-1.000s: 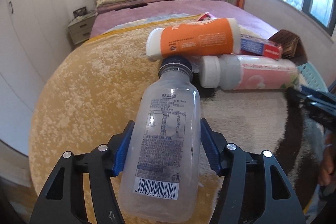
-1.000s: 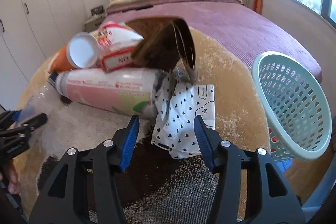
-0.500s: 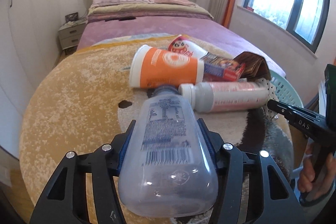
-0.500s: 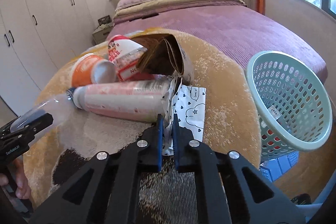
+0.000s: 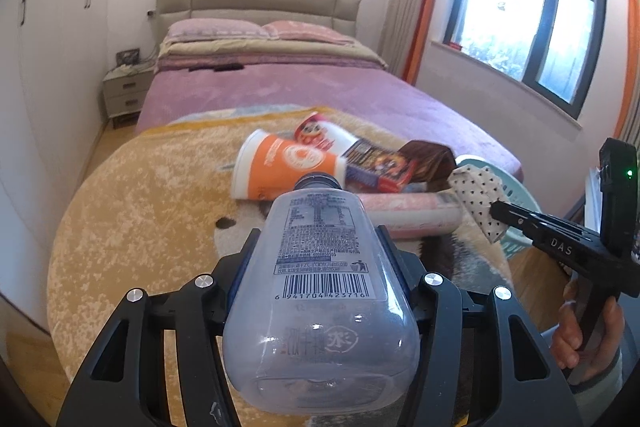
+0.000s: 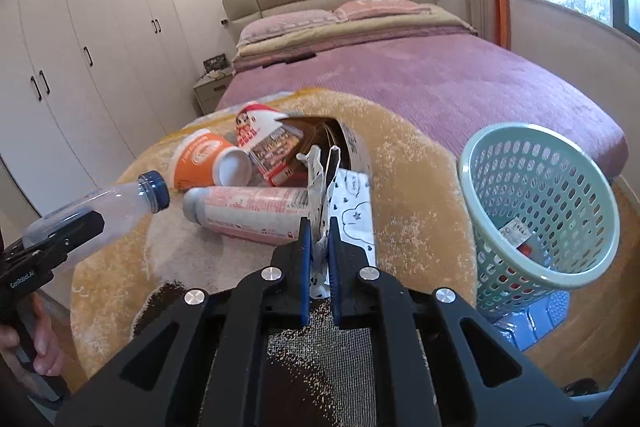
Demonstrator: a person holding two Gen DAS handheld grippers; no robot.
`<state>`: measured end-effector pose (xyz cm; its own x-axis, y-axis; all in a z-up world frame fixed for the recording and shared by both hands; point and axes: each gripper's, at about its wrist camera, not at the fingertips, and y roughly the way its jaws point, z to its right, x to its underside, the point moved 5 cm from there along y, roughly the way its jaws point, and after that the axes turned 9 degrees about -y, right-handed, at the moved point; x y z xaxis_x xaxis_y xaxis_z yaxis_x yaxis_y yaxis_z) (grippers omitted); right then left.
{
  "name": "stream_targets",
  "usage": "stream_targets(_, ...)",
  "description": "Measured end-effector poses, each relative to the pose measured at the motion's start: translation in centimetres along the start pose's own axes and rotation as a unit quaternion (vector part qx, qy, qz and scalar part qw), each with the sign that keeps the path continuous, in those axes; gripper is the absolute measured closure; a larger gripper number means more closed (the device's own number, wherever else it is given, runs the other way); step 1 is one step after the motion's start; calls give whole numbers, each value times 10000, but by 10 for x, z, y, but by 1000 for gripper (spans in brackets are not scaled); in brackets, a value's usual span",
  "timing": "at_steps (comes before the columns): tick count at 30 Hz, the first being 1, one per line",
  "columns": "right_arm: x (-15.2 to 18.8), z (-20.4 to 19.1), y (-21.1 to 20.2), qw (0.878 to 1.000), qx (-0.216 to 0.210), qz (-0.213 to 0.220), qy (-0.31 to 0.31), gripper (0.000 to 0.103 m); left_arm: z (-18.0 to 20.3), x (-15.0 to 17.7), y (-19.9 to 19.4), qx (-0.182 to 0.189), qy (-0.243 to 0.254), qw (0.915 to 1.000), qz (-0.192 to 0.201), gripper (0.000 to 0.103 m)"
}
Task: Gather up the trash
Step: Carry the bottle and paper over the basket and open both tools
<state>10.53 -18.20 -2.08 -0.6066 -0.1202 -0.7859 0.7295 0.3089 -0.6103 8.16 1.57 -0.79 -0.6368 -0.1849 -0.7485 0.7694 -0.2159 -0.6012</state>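
My left gripper (image 5: pixel 316 247) is shut on a clear plastic bottle (image 5: pixel 320 291) with a dark cap, held off the rug with the cap pointing away. In the right wrist view the same bottle (image 6: pixel 100 203) hangs at the left in that gripper (image 6: pixel 72 231). My right gripper (image 6: pixel 320 231) is shut on a white wrapper (image 6: pixel 352 203) printed with small dark hearts, lifted partly off the rug. From the left wrist view the wrapper (image 5: pixel 476 193) dangles from the right gripper (image 5: pixel 494 211). A mint mesh basket (image 6: pixel 516 129) lies tilted at the right, some trash inside.
On the round tan rug (image 6: pixel 420 187) lie an orange cup (image 6: pixel 198 159), a pink bottle (image 6: pixel 256 207), a snack box (image 6: pixel 272 155) and a brown bag (image 6: pixel 316 135). A purple bed (image 6: pixel 440 79) stands behind, white wardrobes (image 6: pixel 80 67) at the left.
The right gripper shut on the dotted wrapper and lifted it. The left gripper rose with the clear bottle, carrying it off the rug. Both views tilted upward.
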Motion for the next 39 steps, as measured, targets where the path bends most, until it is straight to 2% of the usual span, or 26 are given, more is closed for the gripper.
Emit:
stream_targets(10, -18, 11, -36, 9989, 100, 450, -7, 97, 54, -15, 1, 533, 335, 9977, 239, 49)
stream_targets(15, -27, 34, -49, 9973, 310, 654, 105, 97, 91, -26, 13, 839, 574, 9944, 304, 49)
stream_targets(27, -32, 142, -60, 9866, 1191, 850, 715, 97, 200, -38, 74, 1449, 1084, 9834, 117, 49)
stream_targets(32, -21, 197, -48, 9805, 1429, 719, 1141, 97, 245, -36, 115, 1568, 1236, 9798, -142, 49)
stream_targets(39, 7, 251, -18, 9736, 1592, 328, 1604, 97, 278, -20, 172, 1563, 1220, 9782, -623, 49)
